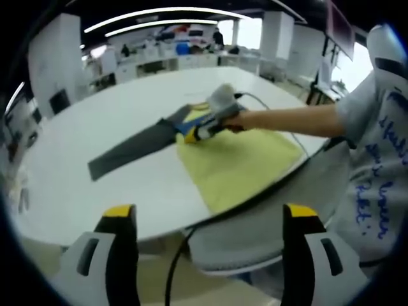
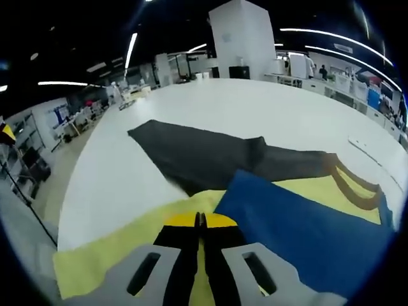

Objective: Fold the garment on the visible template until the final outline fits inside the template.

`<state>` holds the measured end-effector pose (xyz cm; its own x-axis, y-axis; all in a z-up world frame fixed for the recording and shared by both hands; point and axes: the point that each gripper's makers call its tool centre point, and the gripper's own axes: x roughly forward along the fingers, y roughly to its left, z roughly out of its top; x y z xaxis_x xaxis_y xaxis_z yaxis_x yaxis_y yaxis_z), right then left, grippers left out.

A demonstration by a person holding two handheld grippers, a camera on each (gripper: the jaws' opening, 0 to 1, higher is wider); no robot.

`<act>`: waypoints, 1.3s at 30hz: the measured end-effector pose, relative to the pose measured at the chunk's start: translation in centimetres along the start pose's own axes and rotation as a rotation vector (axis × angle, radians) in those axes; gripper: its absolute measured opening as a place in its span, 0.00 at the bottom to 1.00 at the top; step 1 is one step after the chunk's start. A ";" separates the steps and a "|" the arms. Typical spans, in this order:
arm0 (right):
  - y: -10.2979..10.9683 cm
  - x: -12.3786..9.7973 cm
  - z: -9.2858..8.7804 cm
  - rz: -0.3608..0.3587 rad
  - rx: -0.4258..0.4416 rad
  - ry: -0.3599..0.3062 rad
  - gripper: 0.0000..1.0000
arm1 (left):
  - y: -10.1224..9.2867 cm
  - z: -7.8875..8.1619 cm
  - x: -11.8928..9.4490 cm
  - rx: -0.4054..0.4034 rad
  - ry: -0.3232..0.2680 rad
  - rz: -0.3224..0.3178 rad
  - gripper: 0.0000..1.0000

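On the white bench (image 1: 127, 191), the dark garment (image 2: 210, 159) lay partly over the yellow template (image 1: 242, 166), one long piece trailing off onto bare bench. A blue fold (image 2: 306, 223) covered part of the template. Your right gripper (image 2: 199, 224) had its jaws closed together at the template's edge, though what it pinched, I cannot tell. Your left gripper (image 1: 207, 220) hung open, off the bench edge.
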<state>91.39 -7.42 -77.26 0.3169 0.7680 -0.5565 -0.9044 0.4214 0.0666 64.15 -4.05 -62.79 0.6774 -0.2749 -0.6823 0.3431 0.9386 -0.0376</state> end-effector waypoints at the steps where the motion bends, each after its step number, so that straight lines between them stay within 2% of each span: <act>1: -0.1 -0.2 0.0 -0.002 -0.005 -0.002 0.07 | 0.0 0.0 0.0 -0.001 0.000 0.001 0.91; 6: -0.2 -1.7 0.4 0.000 -0.018 -0.029 0.13 | -0.2 -0.3 0.2 -0.001 0.009 -0.006 0.90; 8: 0.0 -1.8 0.1 0.016 -0.025 -0.022 0.21 | -0.3 -0.1 0.3 0.002 0.003 -0.011 0.90; 10: 0.1 -1.8 -0.3 0.019 -0.065 -0.013 0.23 | -0.3 0.0 0.3 0.003 0.001 -0.011 0.90; 13: -0.1 -1.7 -0.6 -0.010 -0.155 0.000 0.17 | -0.3 0.0 0.4 0.010 0.004 -0.013 0.90; 15: 0.0 -1.2 -0.7 -0.014 -0.160 0.005 0.11 | -0.4 0.1 0.3 0.013 0.002 -0.014 0.90; 17: 0.1 -0.9 -0.8 -0.010 -0.174 0.010 0.11 | -0.3 0.1 0.2 0.011 0.000 -0.012 0.90; 20: -0.1 -0.7 -0.7 -0.015 -0.156 0.009 0.03 | -0.2 0.0 0.1 0.008 0.002 -0.006 0.89; 22: -0.2 -0.7 -0.6 -0.013 -0.118 0.007 0.03 | -0.2 -0.1 0.0 0.006 0.003 -0.004 0.89; 30: -0.4 -0.6 0.4 -0.023 -0.061 -0.020 0.02 | -0.4 0.0 0.3 0.014 0.009 -0.016 0.89; 35: -0.3 -0.1 -0.4 -0.019 -0.052 0.003 0.03 | -0.3 0.3 0.4 0.020 0.003 -0.018 0.89; 39: -0.2 -0.1 -0.3 -0.023 -0.049 -0.004 0.03 | -0.2 0.3 0.3 0.017 -0.002 -0.013 0.89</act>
<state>91.46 -7.72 -77.47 0.3388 0.7602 -0.5544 -0.9098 0.4148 0.0128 64.46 -4.40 -62.73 0.6738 -0.2878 -0.6805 0.3630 0.9312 -0.0344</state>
